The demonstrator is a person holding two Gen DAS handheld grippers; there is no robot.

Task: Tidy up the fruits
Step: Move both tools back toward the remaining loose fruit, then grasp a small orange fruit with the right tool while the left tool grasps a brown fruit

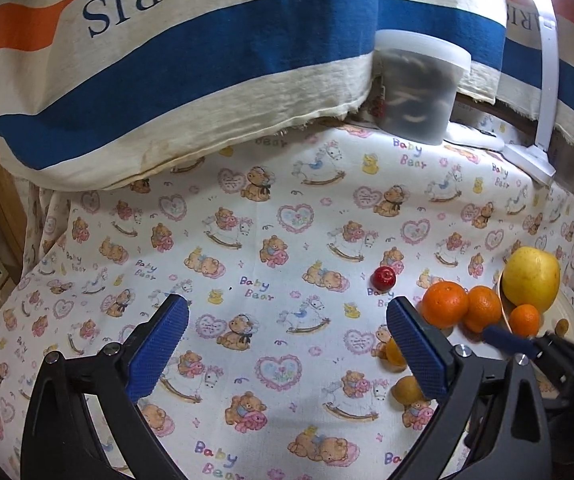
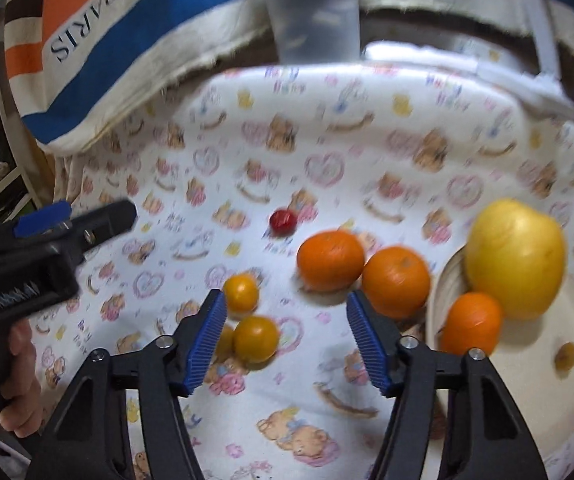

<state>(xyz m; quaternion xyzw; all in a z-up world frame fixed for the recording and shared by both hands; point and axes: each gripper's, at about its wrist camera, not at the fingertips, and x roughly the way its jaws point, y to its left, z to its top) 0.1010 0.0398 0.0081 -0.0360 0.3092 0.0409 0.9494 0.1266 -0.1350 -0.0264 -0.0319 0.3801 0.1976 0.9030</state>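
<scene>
— What is the right gripper point(image 2: 285, 344) after?

— I judge it wants one of the small round yellow-orange fruits point(image 2: 255, 339) lying loose on the bear-printed cloth point(image 2: 287, 152). Its blue-padded jaws stand apart with nothing pressed between them; that fruit sits just inside the left-hand pad, off centre. The picture is smeared, so I cannot say whether it touches the pad.

— How should the grab be done?

— Centre the jaws over the fruit before closing, so the pads meet it across its widest part. A second little fruit point(image 2: 240, 293) sits just beyond, and a third peeks out behind the pad; coming down straight should avoid knocking them. Then it likely goes to the pale round plate point(image 2: 527, 380), which already carries a big yellow apple-like fruit point(image 2: 515, 258), a small orange point(image 2: 471, 322) and one tiny piece.

— Does the fruit point anywhere?

— Hardly. It is near enough a ball, with no long axis I can make out, so any approach angle serves.

— And the left gripper point(image 1: 287, 348)?

— Wide open and empty above bare cloth, well apart from the tiny red fruit point(image 1: 383, 278).
</scene>
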